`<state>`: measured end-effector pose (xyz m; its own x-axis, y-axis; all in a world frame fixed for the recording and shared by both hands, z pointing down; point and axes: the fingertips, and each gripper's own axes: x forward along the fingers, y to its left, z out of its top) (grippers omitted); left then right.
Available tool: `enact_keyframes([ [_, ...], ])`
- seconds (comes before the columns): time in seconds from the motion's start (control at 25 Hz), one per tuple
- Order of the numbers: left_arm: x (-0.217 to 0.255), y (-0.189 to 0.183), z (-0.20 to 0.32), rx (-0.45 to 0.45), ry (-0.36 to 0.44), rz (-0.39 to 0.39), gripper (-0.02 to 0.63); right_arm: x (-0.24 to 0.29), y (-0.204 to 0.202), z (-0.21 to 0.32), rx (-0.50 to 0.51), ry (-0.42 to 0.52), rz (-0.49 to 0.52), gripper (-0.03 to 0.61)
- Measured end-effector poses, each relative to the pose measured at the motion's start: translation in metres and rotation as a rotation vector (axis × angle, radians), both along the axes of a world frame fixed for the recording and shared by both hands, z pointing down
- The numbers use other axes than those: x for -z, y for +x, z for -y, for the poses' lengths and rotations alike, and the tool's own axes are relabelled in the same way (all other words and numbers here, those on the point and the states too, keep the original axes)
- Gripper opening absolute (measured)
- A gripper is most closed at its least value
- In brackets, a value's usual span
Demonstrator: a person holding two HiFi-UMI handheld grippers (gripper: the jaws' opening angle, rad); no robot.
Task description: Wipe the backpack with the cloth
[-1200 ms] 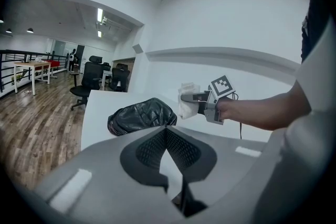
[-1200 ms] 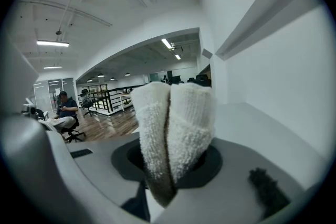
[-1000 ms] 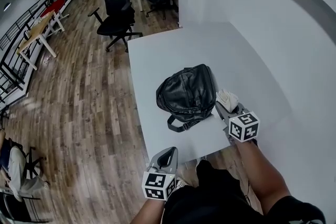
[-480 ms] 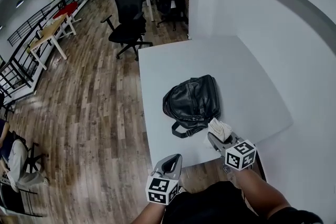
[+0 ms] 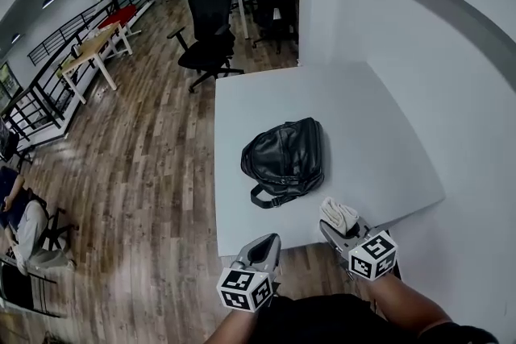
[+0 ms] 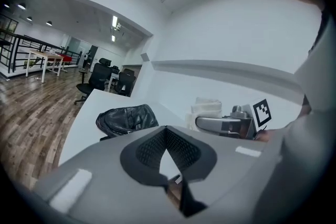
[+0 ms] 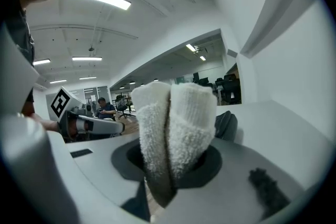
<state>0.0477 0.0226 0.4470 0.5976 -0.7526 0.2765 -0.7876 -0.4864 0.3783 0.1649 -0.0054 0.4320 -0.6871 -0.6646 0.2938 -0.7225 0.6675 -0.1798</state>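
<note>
The backpack [image 5: 284, 159] lies on the table [image 5: 371, 125], toward its left side. Nearer and to its right, the cloth [image 5: 339, 214] sits in the right hand-held gripper [image 5: 332, 230] at the table's edge.

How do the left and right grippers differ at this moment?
The right gripper is shut on the cloth; the left gripper is shut on nothing. The left gripper points at the backpack's near end; the right gripper stands further right. Both hang by the table's near edge, clear of the backpack.
</note>
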Motion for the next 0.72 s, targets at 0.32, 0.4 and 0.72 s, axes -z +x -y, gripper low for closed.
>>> enact_keyframes([
  [0.32, 0.002, 0.067, -0.043, -0.024, 0.041, 0.075, 0.006, -0.003, 0.074, -0.032, -0.04, 0.006, 0.029, 0.1],
  [0.4, 0.002, 0.078, -0.051, -0.022, 0.041, 0.079, 0.006, -0.004, 0.087, -0.04, -0.045, 0.009, 0.038, 0.1],
  [0.72, 0.01, 0.12, -0.084, -0.026, 0.058, 0.105, 0.006, -0.005, 0.122, -0.082, -0.042, -0.012, 0.068, 0.1],
])
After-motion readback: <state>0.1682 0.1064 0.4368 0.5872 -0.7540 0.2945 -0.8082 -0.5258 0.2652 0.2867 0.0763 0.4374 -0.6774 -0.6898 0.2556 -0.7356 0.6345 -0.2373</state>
